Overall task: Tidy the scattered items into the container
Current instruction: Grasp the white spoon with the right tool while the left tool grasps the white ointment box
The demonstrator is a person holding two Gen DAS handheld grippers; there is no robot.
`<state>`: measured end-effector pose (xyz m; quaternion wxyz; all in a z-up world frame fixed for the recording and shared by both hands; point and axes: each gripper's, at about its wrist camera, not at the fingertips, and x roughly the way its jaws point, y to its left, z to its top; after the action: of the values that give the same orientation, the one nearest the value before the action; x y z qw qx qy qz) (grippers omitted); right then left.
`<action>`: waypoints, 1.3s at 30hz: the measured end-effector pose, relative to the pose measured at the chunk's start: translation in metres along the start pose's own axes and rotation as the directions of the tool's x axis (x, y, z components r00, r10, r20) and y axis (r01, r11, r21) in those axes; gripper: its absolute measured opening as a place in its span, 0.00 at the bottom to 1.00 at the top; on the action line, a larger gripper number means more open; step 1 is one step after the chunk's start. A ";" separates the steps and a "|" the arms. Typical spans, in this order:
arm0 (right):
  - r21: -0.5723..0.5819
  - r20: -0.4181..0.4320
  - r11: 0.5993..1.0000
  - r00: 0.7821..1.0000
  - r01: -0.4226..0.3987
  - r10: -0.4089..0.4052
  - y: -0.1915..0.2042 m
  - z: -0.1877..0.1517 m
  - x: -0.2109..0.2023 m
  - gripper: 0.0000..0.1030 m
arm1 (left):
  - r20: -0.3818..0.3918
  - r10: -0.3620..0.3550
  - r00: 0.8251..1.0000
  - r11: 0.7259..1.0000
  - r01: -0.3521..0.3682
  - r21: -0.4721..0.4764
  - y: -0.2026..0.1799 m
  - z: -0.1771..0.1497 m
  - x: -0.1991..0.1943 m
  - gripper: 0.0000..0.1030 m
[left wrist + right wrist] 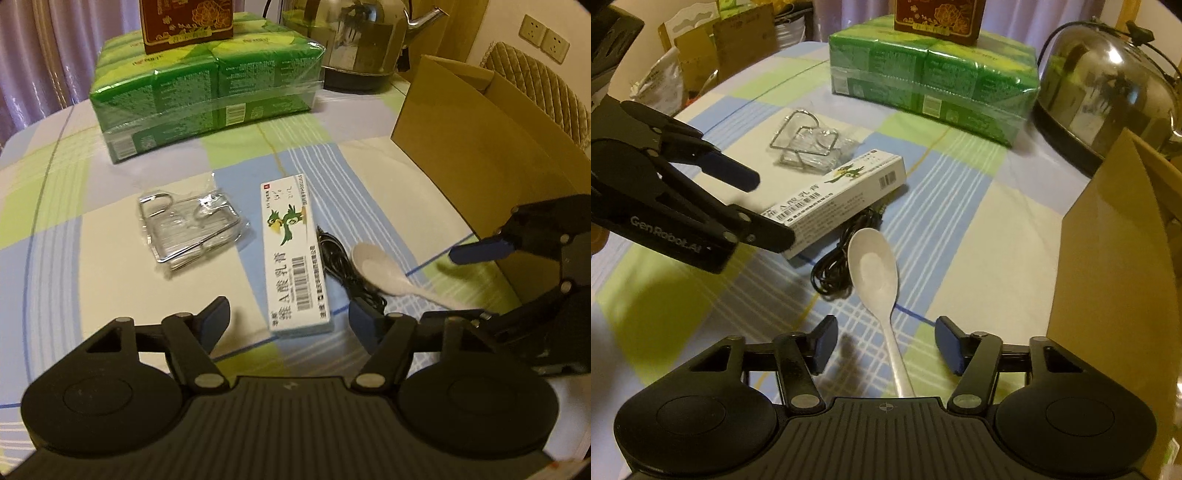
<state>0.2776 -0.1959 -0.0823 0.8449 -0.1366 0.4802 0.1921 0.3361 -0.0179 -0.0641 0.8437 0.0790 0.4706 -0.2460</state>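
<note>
The desk (55, 206) wears a checked cloth of pale green, blue, lilac and cream blocks crossed by thin lines. At its right side stands the cardboard box (491, 155), plain brown, its flaps up and its mouth open to the top; the right wrist view shows the near wall (1115, 266) close beside that hand-held gripper.

At the back lies a big green shrink-wrapped pack of tissues (207, 88) with a dark red carton (186, 22) on top, and next to it a shiny steel kettle (365, 40).

The scattered things sit together in the middle of the desk. The white medicine box (295, 254) is long and narrow, printed with a green bird, black characters and barcodes. To its left is a bent wire rack in a clear bag (188, 229), apart from the box. On the other side, just beside the box, lies a coiled black cable (838, 266), with the bowl of a white spoon (875, 269) over its edge. The spoon is pale and matte, with a deep oval bowl and a slim handle.

The left hand-held gripper (291, 325) is spread wide, its blue-padded fingers either side of the near end of the medicine box, without touching it. The right hand-held gripper (886, 347) is also wide open, the spoon's handle running between its fingers, untouched.
</note>
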 end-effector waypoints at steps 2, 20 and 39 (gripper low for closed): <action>0.001 0.000 1.000 1.000 -0.004 0.004 -0.002 0.001 0.005 0.50 | -0.002 -0.003 1.000 1.000 0.003 0.004 0.000 0.000 0.006 0.56; -0.024 0.015 0.999 0.999 -0.036 0.037 0.000 0.016 0.030 0.27 | -0.014 0.029 0.999 0.999 -0.028 0.045 -0.010 -0.066 -0.036 0.32; 0.067 -0.055 0.995 0.995 -0.080 0.084 0.050 -0.099 -0.052 0.27 | -0.061 0.004 0.998 0.990 0.005 0.144 -0.083 -0.154 -0.089 0.40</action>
<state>0.1554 -0.2031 -0.0891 0.8262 -0.0947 0.5154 0.2069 0.1403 -0.0035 -0.0656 0.8209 0.1474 0.4772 -0.2770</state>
